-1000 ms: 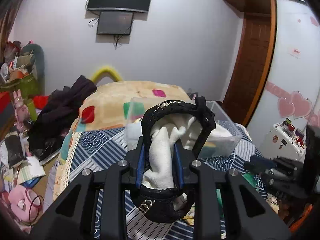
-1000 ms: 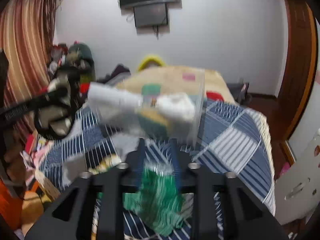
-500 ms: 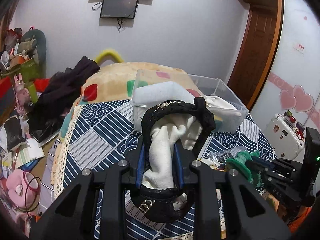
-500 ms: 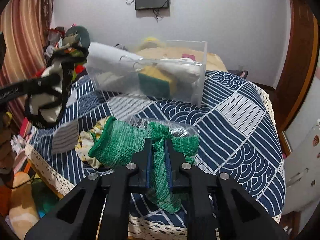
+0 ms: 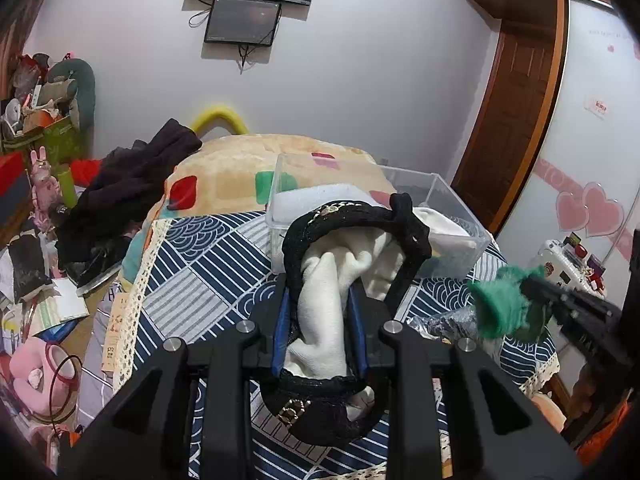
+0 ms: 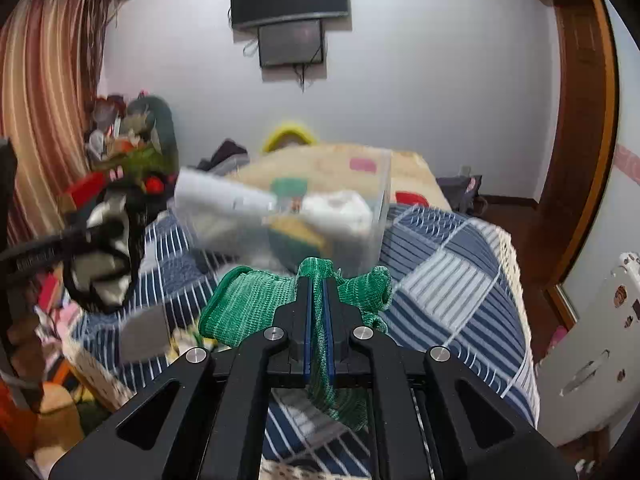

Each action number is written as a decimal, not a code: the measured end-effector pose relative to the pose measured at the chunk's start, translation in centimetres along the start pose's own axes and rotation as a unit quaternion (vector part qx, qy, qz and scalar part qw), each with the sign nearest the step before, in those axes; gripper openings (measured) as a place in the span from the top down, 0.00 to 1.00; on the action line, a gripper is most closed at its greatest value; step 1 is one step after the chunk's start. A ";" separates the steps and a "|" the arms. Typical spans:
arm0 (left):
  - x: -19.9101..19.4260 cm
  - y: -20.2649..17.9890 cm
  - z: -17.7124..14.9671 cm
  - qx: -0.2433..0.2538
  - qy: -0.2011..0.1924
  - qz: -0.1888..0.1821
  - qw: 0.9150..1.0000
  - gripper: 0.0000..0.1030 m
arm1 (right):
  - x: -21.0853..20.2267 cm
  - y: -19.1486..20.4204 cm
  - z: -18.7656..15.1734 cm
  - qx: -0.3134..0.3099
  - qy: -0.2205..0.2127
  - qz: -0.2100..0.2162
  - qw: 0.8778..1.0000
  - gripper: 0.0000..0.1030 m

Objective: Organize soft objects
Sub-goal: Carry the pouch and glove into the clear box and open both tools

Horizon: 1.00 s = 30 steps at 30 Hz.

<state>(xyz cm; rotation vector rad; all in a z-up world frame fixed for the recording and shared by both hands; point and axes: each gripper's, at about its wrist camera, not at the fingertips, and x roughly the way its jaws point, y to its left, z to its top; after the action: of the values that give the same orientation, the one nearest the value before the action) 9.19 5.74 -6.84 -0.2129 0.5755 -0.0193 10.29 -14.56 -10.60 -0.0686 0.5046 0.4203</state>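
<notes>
My left gripper [image 5: 320,320] is pinched tight on a white cloth [image 5: 324,312] that carries a black lace band [image 5: 352,216] looped over its top and hanging below the fingers; the bundle is lifted off the bed. Just ahead of those fingers sits the clear plastic bin [image 5: 456,236], with white fabric and a light folded piece already inside it. My right gripper [image 6: 317,320] has its blue pads nearly together on a green knit cloth [image 6: 248,304], which bunches to both sides of the fingers and trails down beneath them. The bin [image 6: 376,208] is straight ahead of it, blurred in this view. Under both tools lies the blue patterned bedspread [image 6: 440,272]. To the left gripper's right, a crumpled clear plastic bag [image 5: 448,324] lies on the bedspread.
</notes>
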 end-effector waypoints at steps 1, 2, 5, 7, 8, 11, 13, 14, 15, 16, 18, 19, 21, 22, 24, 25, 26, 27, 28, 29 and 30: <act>-0.1 0.0 0.2 0.002 -0.003 0.001 1.000 0.74 | -0.2 -0.1 0.4 0.003 -0.008 0.001 1.000 0.96; -0.2 0.0 0.4 0.003 -0.006 0.003 1.000 0.74 | -0.4 -0.2 0.9 0.002 -0.015 0.002 1.000 0.96; -0.6 0.1 1.6 0.006 -0.019 0.006 1.000 0.74 | -1.0 -0.6 2.3 0.003 -0.046 -0.005 0.999 0.96; -0.9 0.2 2.6 0.002 -0.028 -0.001 1.000 0.74 | -1.1 -0.9 3.5 0.010 -0.063 -0.007 0.998 0.96; -1.0 0.3 3.3 0.001 -0.035 -0.005 0.999 0.74 | -1.1 -1.0 4.0 0.011 -0.069 -0.005 0.998 0.96; -1.2 -0.1 5.2 0.017 -0.065 0.011 0.998 0.74 | -0.8 -1.0 5.7 0.013 -0.089 0.001 0.996 0.96; -1.1 -0.6 6.3 0.030 -0.079 0.025 0.996 0.74 | -0.5 -0.6 6.8 0.010 -0.101 0.006 0.995 0.96; -0.8 -0.9 7.1 0.036 -0.084 0.025 0.996 0.74 | -0.2 -0.4 7.3 0.007 -0.105 0.006 0.994 0.96; -0.6 -1.0 7.6 0.038 -0.088 0.026 0.995 0.74 | 0.3 -0.1 7.9 0.005 -0.111 0.005 0.994 0.96; -0.3 -1.2 8.1 0.040 -0.090 0.027 0.995 0.74 | 0.6 0.0 8.2 0.004 -0.113 0.007 0.994 0.96; 0.6 -1.7 9.2 0.051 -0.096 0.028 0.994 0.74 | 1.7 0.5 9.1 0.006 -0.113 0.012 0.993 0.96; 1.1 -1.9 9.5 0.057 -0.099 0.032 0.993 0.74 | 2.4 0.8 9.4 0.004 -0.111 0.014 0.994 0.96; 3.1 -2.4 10.3 0.078 -0.093 0.042 0.992 0.74 | 3.7 1.2 9.8 0.000 -0.098 0.006 0.995 0.95; 4.1 -2.4 10.5 0.083 -0.087 0.047 0.992 0.74 | 4.4 1.3 9.9 -0.001 -0.093 0.005 0.996 0.95; 6.7 -2.4 10.6 0.087 -0.059 0.047 0.993 0.74 | 6.3 1.4 9.8 0.002 -0.072 0.012 0.997 0.95; 8.3 -2.2 10.6 0.081 -0.035 0.044 0.995 0.74 | 6.9 1.1 9.7 0.005 -0.060 0.015 0.998 0.95; 9.2 -2.0 10.6 0.080 -0.021 0.039 0.996 0.74 | 7.9 1.0 9.5 0.007 -0.045 0.020 0.999 0.95; 10.1 -2.0 10.4 0.082 -0.009 0.036 0.996 0.74 | 8.3 0.7 9.2 0.007 -0.036 0.020 0.999 0.95; 10.7 -2.1 10.3 0.084 -0.001 0.033 0.996 0.74 | 9.0 0.7 9.0 0.005 -0.025 0.017 1.000 0.95; 11.4 -2.2 10.1 0.086 0.009 0.029 0.996 0.74 | 9.5 0.8 8.7 0.001 -0.016 0.013 1.000 0.95; 11.8 -2.3 9.9 0.089 0.015 0.026 0.996 0.74 | 10.0 0.8 8.4 -0.001 -0.006 0.010 1.000 0.95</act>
<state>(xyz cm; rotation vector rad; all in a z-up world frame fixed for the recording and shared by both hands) 24.54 4.51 -4.63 -0.0232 0.6059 -0.0227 21.72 -8.69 -8.03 -0.0619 0.4929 0.4401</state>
